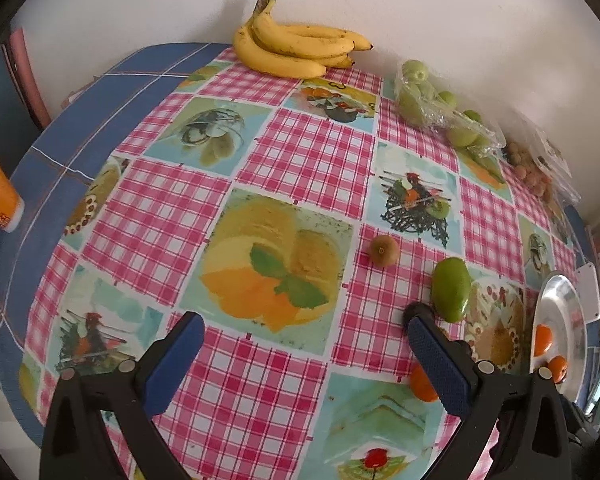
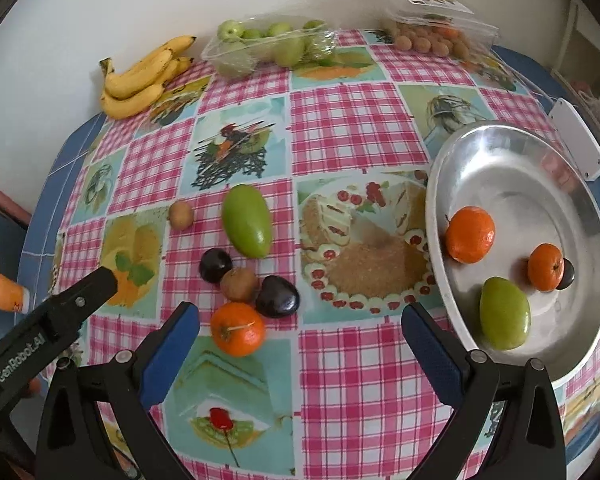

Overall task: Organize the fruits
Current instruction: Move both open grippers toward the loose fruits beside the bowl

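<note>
Fruit half sorted: some gathered in the metal bowl (image 2: 512,184), the rest loose on the worktop (image 2: 352,120).

The bowl sat at the right edge, near the right gripper (image 2: 300,330), seemingly as the collecting dish; it held two oranges (image 2: 470,234), one green mango (image 2: 505,313) and one dark plum half hidden behind the smaller orange. On the cloth lay one orange (image 2: 238,329), two plums (image 2: 277,296), two kiwis (image 2: 239,284) and one mango (image 2: 247,226), clustered just ahead of the right gripper, probably next to go. One banana bunch (image 2: 144,78) and two plastic punnets stayed by the wall. Both the right gripper's jaws and those of the left gripper (image 1: 304,338) stood wide, holding nothing.
</note>
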Demonstrator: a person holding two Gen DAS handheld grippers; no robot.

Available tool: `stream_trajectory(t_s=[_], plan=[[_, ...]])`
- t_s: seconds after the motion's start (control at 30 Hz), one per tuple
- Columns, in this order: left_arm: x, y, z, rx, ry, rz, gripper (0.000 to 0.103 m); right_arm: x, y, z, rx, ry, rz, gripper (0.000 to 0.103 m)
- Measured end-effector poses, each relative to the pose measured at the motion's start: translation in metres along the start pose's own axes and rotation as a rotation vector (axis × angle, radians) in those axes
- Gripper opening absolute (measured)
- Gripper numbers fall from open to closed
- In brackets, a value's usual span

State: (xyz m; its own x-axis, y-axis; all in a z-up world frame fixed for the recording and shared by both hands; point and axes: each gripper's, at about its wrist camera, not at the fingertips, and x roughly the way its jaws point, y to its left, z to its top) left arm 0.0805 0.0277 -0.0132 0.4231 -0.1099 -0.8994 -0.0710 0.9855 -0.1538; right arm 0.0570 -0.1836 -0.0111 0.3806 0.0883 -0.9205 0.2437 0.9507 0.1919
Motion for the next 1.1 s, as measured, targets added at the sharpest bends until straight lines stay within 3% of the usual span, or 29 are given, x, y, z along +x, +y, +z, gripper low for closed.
stream_trajectory(t_s=[0.4,0.67,0.93,1.1], plan=[[0.01,-0.011,0.001,0.043,-0.003,-0.07,0.103,0.011,-0.007,0.002,0.023,-0.002,0.013,0.101],[0.018,-0.007,0.0,0.007,0.011,-0.089,0.103,0.014,-0.015,0.003,0.06,-0.005,0.022,0.099],[0.025,-0.009,-0.002,-0.005,0.043,-0.133,0.101,0.018,-0.019,0.002,0.105,0.01,0.052,0.083],[0.027,-0.008,-0.002,-0.021,0.056,-0.146,0.097,0.023,-0.024,0.001,0.128,0.023,0.088,0.061]])
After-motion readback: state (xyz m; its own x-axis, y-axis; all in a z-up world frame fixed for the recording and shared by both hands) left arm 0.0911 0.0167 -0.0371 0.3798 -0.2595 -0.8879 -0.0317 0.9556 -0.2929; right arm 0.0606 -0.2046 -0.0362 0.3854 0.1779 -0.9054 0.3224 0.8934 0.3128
